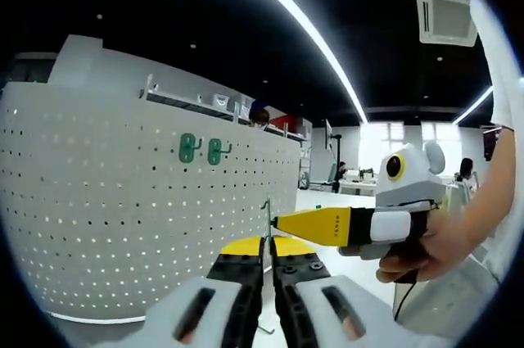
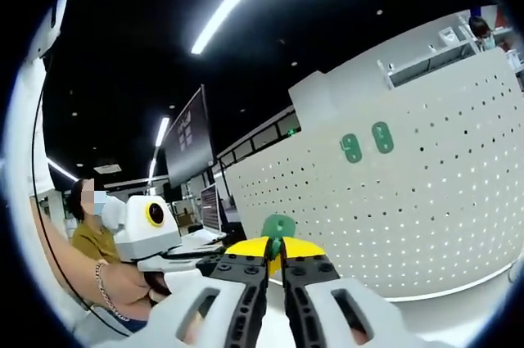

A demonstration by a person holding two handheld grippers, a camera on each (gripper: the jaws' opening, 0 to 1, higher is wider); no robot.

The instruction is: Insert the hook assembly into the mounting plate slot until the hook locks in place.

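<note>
Left gripper [image 1: 268, 251] pinches a thin wire hook [image 1: 267, 225]; right gripper [image 2: 275, 256] clenches a green hook plate [image 2: 278, 227], half hidden, before the white pegboard [image 2: 426, 201].

Matt white perforated metal pegboard [image 1: 123, 209]; two glossy green plastic hooks [image 1: 204, 150]; thin bare wire hook [image 1: 267, 221].

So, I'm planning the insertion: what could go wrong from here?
The wire hook is thin and pinched only at the tips of the left gripper, so it may twist when pushed. The green plate barely clears the right gripper, so its slot may be hard to reach.
</note>
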